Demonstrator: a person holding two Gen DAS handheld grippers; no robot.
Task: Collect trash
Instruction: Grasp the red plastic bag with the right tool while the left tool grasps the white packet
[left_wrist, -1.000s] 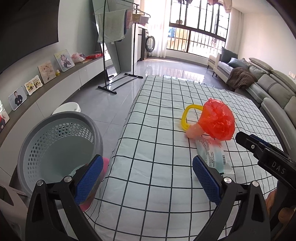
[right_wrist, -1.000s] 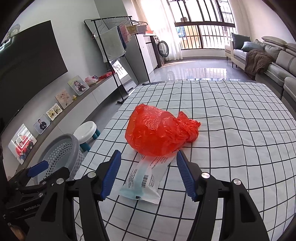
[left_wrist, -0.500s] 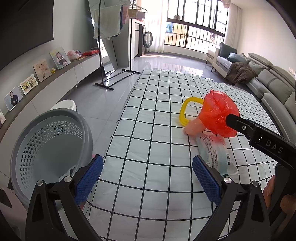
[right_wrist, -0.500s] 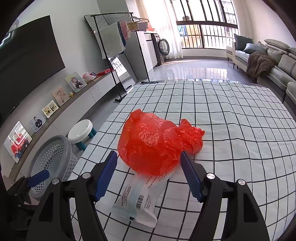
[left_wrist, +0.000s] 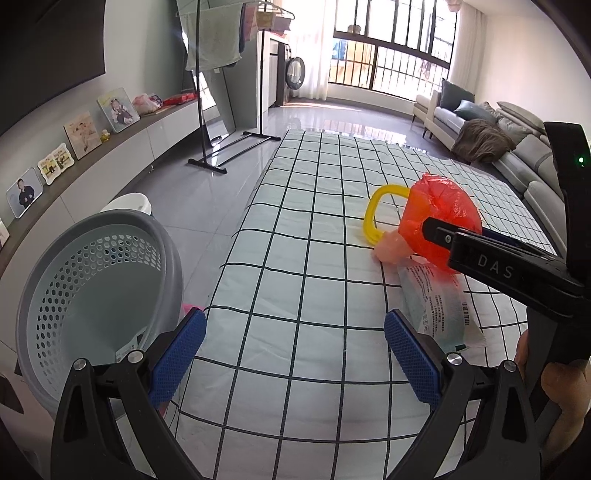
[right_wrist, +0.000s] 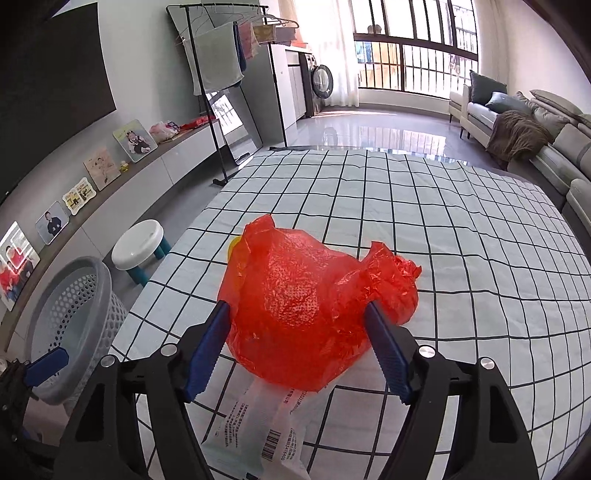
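Note:
A crumpled red plastic bag (right_wrist: 314, 306) lies on the checked tablecloth (right_wrist: 461, 236); it also shows in the left wrist view (left_wrist: 443, 210). My right gripper (right_wrist: 297, 325) is open with its fingers on either side of the bag, and it appears in the left wrist view (left_wrist: 480, 254). A white and teal wrapper (right_wrist: 258, 432) lies under the bag's near edge, also in the left wrist view (left_wrist: 436, 302). A yellow ring (left_wrist: 380, 214) lies behind the bag. My left gripper (left_wrist: 295, 332) is open and empty above the table's near edge. A grey perforated basket (left_wrist: 92, 295) stands on the floor at left.
A white stool (right_wrist: 138, 245) stands beyond the basket (right_wrist: 70, 314). A low shelf with photo frames (left_wrist: 81, 134) runs along the left wall. A clothes rack (left_wrist: 221, 92) stands behind the table. Sofas (left_wrist: 517, 147) line the right side.
My right gripper has moved forward from above the wrapper until its open fingers flank the red bag. My left gripper has shifted slightly, still open and empty.

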